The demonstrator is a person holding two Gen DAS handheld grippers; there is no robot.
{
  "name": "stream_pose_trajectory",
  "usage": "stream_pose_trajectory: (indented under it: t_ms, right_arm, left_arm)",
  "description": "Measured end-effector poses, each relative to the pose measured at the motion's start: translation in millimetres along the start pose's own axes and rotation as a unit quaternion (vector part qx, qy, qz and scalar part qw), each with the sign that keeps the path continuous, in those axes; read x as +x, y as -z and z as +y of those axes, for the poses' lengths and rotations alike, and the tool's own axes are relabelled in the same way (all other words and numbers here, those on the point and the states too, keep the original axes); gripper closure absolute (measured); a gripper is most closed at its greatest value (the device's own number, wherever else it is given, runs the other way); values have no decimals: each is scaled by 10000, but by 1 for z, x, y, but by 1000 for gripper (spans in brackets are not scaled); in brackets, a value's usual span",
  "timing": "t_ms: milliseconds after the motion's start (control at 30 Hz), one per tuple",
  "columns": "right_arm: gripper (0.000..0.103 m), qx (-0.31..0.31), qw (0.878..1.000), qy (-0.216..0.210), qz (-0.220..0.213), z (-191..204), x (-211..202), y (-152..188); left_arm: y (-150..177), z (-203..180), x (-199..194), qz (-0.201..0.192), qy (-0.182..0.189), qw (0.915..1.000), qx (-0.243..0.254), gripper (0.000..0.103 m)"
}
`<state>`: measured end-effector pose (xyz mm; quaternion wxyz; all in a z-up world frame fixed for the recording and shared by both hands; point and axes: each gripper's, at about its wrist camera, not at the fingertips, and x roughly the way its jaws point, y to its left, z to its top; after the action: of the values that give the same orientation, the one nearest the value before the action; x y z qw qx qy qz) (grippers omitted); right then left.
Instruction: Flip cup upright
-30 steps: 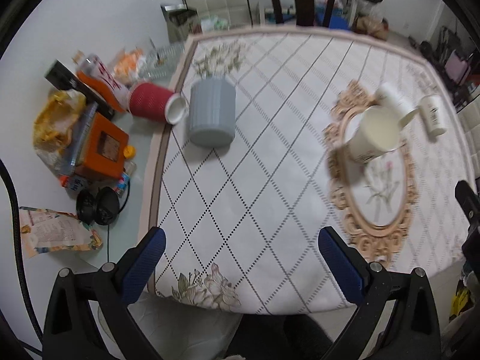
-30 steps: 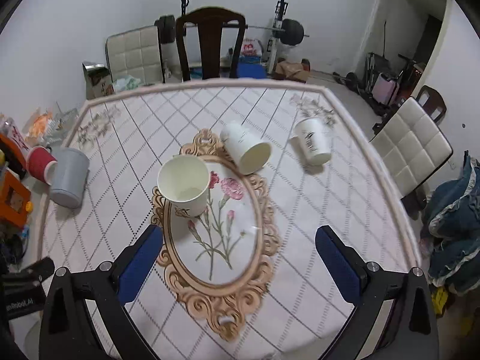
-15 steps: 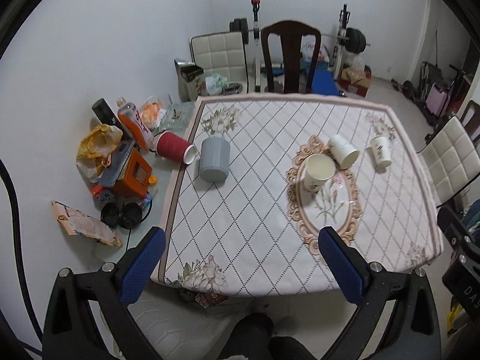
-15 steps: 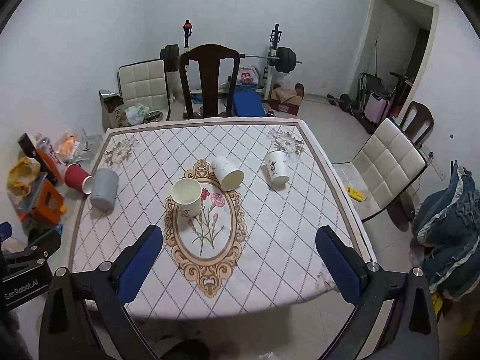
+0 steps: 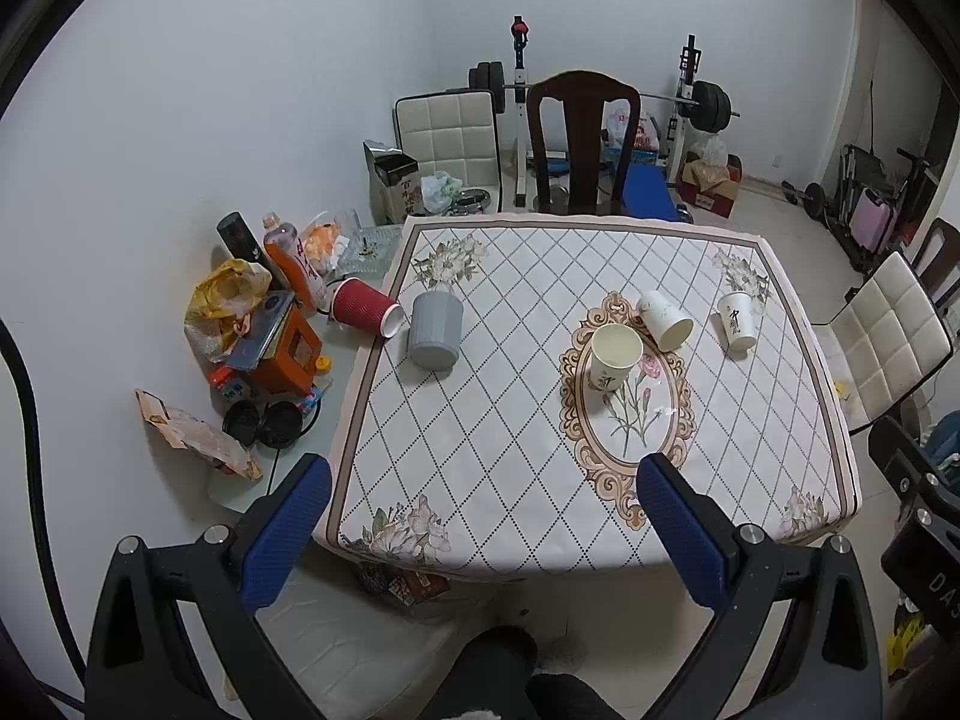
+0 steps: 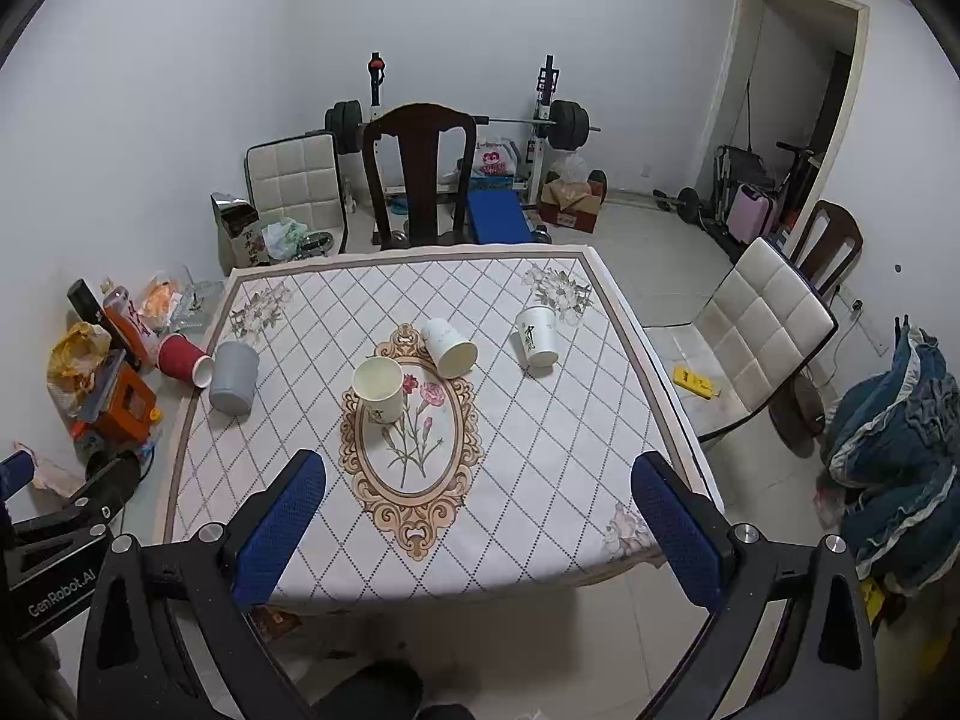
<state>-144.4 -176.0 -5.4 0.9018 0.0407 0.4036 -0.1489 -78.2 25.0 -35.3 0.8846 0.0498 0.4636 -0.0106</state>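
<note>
One white paper cup (image 5: 613,355) (image 6: 379,381) stands upright on the oval flower medallion of the table. A second white cup (image 5: 665,320) (image 6: 450,346) lies on its side just behind it. A third white cup (image 5: 737,320) (image 6: 536,337) with dark writing lies tipped further right. A grey ribbed cup (image 5: 434,329) (image 6: 233,377) stands mouth down at the left, and a red cup (image 5: 363,307) (image 6: 183,354) lies on its side beside it. My left gripper (image 5: 483,531) and right gripper (image 6: 480,531) are open and empty, held high and back from the table's near edge.
The table (image 5: 480,480) (image 6: 540,480) has a quilted cloth. Clutter of bottles, bags and an orange box (image 5: 282,348) sits off its left edge. A dark wooden chair (image 5: 585,138) stands at the far side, a white padded chair (image 6: 762,330) at the right.
Both grippers have pulled up and back from the table, so the whole table and room now show. The cups have not moved.
</note>
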Motion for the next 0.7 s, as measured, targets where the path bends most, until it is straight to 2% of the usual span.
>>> stream_pose_trajectory:
  t_ms: [200,400,700]
  right_arm:
    - [0,-2,10000,-88,-14,-1,-6,-1]
    - [0,-29,9998,-161,122,-1,1,-1]
    - [0,-81,9996,-182,224,-3,8,0]
  left_arm:
    - [1,0,-4,-18,-37,10000,1,0]
    - [0,-3,-5,124,-6,9999,11,0]
    - [1,-4,-5,130,-1,9999,1,0]
